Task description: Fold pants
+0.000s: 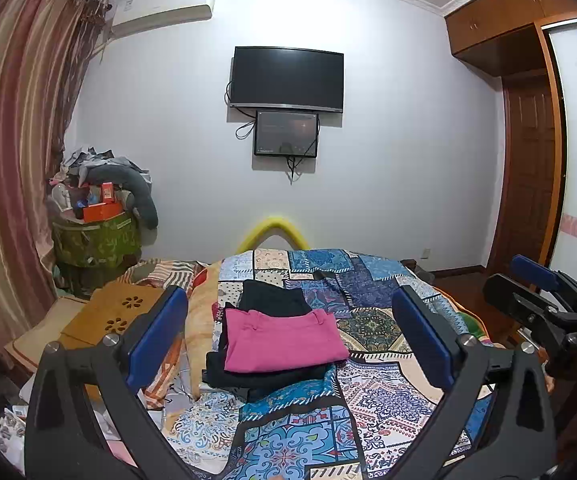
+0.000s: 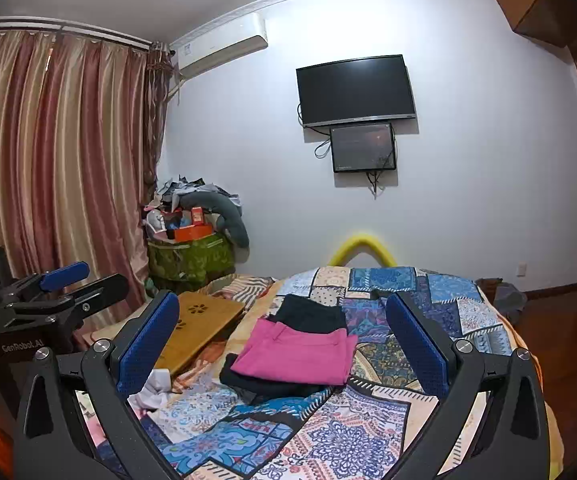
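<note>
**Folded pants stacked, both grippers clear of the cloth**

Bedroom walls in pale lilac, a dark wall-mounted television (image 1: pixel 287 79) and striped curtains (image 2: pixel 60 152) frame a bed spread with a patchwork quilt (image 1: pixel 372 396). On that quilt, near the middle, lie the pink pants (image 1: pixel 282 340), folded into a neat rectangle with the waistband toward the far end. They rest on top of a folded black garment (image 1: pixel 264 378), whose edges show beyond them on the near and left sides, and another dark folded piece (image 1: pixel 274 294) lies just behind, touching the pink one's far edge.

Judging by how flat and squared the pink pants look, the folding step seems done or nearly so; what remains is perhaps a final tidy or a fresh garment. No unfolded pants show clearly in either view, so the next move likely calls for locating one, or for bringing a gripper down onto the stack's edge to square it up.

Neither tool touches the cloth. The left gripper (image 1: pixel 288 336) is held above the near part of the bed, pointing along it toward the stack, its blue-padded jaws spread wide with nothing between them. The right gripper (image 2: pixel 282 344) sits alongside at a similar height and heading, its jaws likewise wide apart and empty. Each appears at the edge of the other's view, so the two are near each other, side by side.
</note>
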`<state>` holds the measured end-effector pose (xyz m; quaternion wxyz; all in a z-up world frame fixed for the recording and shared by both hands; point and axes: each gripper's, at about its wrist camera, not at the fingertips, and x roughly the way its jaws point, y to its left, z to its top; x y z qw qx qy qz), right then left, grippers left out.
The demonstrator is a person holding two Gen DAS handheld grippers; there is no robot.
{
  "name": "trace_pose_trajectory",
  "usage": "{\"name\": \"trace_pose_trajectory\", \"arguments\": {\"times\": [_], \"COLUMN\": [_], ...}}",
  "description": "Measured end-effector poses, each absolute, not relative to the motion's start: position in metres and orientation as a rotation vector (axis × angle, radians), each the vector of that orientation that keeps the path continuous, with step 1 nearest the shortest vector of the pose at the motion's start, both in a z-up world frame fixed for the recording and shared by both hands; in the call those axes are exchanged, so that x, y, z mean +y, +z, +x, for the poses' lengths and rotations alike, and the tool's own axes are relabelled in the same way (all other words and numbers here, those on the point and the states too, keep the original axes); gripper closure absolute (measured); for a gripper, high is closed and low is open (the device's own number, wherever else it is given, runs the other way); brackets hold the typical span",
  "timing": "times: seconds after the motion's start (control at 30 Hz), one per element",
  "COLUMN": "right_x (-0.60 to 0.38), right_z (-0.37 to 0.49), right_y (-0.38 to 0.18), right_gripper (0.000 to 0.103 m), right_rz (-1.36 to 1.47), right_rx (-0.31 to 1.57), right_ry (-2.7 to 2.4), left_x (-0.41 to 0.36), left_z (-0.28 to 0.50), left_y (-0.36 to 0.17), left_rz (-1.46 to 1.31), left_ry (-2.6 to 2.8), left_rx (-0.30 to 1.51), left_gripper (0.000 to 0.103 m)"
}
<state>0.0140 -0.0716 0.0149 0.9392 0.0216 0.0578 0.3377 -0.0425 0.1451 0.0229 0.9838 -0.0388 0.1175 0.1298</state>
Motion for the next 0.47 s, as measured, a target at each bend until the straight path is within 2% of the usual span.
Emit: {"name": "trace_pose_trajectory", "arguments": {"times": [0.47], "right_x": [-0.071], "right_z": [0.022], "right_y": [0.01], "right_gripper": [0.0], "right_rz": [0.051], "right_rx": [0.136], "right_ry": [0.682], "left_x": [0.146], "left_z": [-0.026], "left_y": [0.016], "left_rz": [-0.082], "left_ry": [0.254], "left_rx": [0.279], "left_gripper": [0.0]}}
